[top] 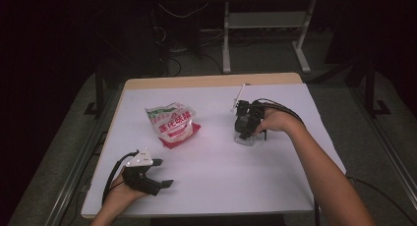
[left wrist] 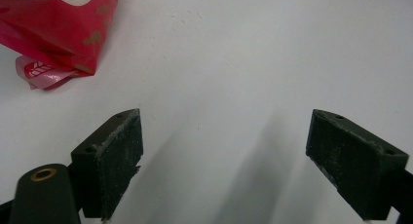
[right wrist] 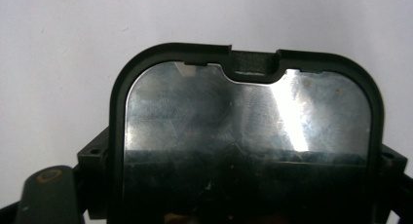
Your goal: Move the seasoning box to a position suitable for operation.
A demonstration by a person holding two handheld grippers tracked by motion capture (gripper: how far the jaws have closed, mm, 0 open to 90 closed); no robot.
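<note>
A snack bag, white on top and red below with printed lettering, lies left of the table's middle; its red corner shows at the upper left of the left gripper view. My left gripper rests low near the front left edge, open, with bare table between its fingers. My right gripper points down at right of centre. Its jaws sit against both sides of a black-rimmed box with a shiny reflective top, which looks pale and glossy in the high view.
The white table top has a wooden strip along its far edge. A thin white rod sticks up just behind the right gripper. Beyond the table are a dark floor, cables and a grey metal stand.
</note>
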